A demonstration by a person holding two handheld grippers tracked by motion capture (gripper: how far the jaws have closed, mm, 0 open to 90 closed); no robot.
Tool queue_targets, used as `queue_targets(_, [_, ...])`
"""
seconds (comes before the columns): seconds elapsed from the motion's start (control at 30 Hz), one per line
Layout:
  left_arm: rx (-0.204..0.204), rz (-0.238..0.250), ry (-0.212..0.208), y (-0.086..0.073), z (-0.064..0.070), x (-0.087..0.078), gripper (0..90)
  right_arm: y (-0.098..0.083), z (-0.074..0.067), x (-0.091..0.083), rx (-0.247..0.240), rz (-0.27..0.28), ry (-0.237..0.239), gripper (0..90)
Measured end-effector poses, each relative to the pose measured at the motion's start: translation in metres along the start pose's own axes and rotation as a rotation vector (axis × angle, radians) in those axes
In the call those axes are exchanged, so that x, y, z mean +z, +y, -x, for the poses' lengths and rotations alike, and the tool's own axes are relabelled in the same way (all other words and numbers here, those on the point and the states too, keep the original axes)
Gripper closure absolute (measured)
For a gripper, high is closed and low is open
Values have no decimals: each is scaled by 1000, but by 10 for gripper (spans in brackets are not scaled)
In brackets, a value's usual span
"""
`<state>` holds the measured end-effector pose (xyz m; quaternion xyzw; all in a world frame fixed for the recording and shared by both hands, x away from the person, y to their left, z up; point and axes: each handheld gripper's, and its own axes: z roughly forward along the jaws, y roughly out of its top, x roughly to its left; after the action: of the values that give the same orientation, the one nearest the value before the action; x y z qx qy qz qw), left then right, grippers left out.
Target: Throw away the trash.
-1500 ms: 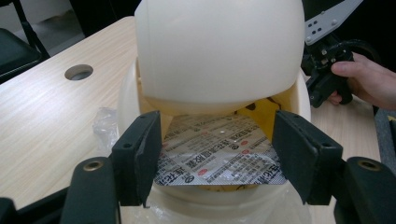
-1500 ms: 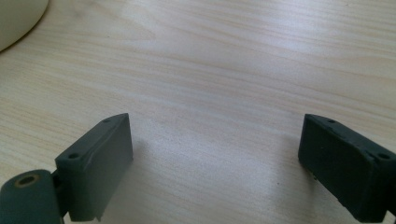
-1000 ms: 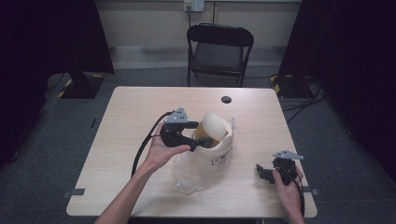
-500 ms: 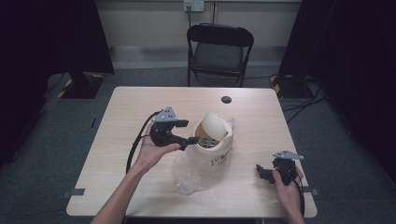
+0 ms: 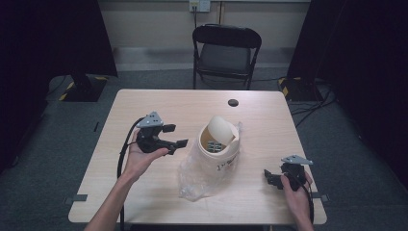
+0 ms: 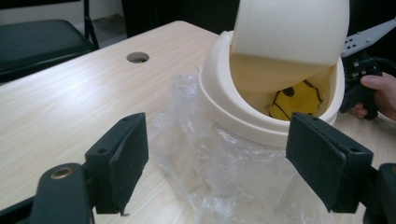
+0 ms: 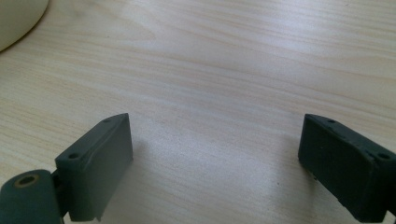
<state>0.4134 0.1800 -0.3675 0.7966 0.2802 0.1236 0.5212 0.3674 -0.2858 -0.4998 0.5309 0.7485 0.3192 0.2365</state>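
Observation:
A cream bin point(image 5: 226, 156) with a swing lid point(image 5: 220, 127) stands mid-table, and the lid is tipped back. A clear plastic bag point(image 5: 195, 178) hangs crumpled around its lower half. In the left gripper view, something yellow with a smiley face point(image 6: 299, 100) lies inside the bin point(image 6: 243, 112). My left gripper point(image 5: 177, 135) is held left of the bin, clear of it, and points at it. Its jaws point(image 6: 219, 140) have just been opening and are open, with nothing between them. My right gripper point(image 5: 269, 178) rests near the table's front right, open over bare wood point(image 7: 215, 140).
A round black hole point(image 5: 233, 102) sits in the table point(image 5: 144, 101) behind the bin. A black folding chair point(image 5: 226, 53) stands beyond the far edge. The left gripper's cable point(image 5: 124, 149) loops off toward the front left.
My left gripper has drawn back leftward from the bin's opening and now stands apart from it. The right hand and its gripper have not moved.

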Motion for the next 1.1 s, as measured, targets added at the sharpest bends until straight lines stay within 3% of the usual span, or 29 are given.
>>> queue_targets(0.27, [-24,-13,48,-14,-10,-15,209,0,0,0,0,0,0,93])
queue_targets(0.43, [-66,-5,61,-25,-18,-24,209,0,0,0,0,0,0,93])
queue_targets(0.7, [-82,-48,107,-42,-26,-37,193,0,0,0,0,0,0,93])
queue_targets(1.1, [-141,-104,165,-77,-35,-56,182,0,0,0,0,0,0,93])
